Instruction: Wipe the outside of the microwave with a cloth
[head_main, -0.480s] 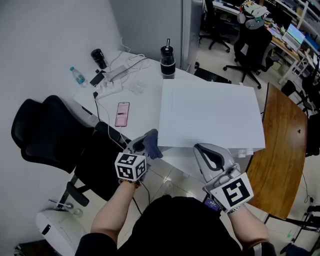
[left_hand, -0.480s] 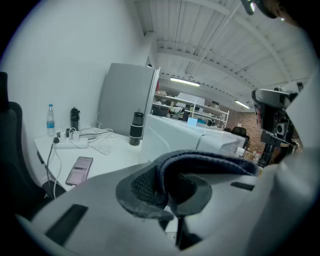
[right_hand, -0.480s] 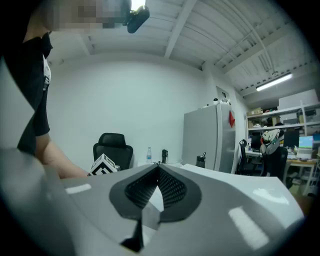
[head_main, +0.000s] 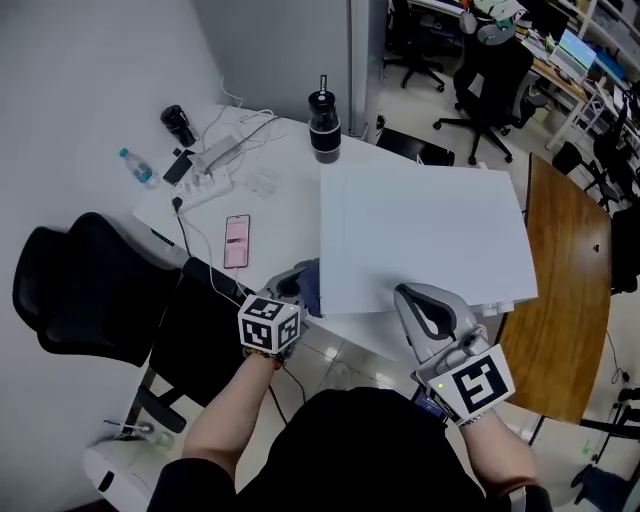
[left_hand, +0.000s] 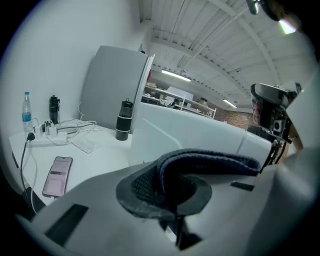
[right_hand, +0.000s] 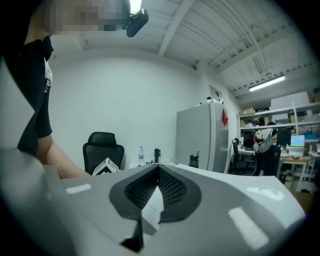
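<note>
Left tongs (head_main: 292, 287) are clamped on a dark blue cloth (left_hand: 210, 162); in the left gripper view I see a thick fold of it pinched between the pads and bulging out ahead of them. Right tongs (right_hand: 159, 169) are closed, pad against pad, with nothing between them.

From the head view, the microwave (head_main: 420, 235) is a plain white box on the right part of the white desk (head_main: 280, 215). I have the cloth at its near left corner, right against the left side wall, though I cannot tell whether it is actually pressing on the panel. The right tongs sit over the near edge of the microwave's top, towards its right end.

Left of the microwave the desk carries a phone (head_main: 236, 241) lying flat, a power strip (head_main: 215, 158) with white cables, a small water bottle (head_main: 137, 167) and a black tumbler (head_main: 323, 125) standing just beyond the microwave's far left corner. Black office chair (head_main: 90, 290) stands at the desk's near left side, and a wooden table (head_main: 565, 300) lies to the right of the microwave.
</note>
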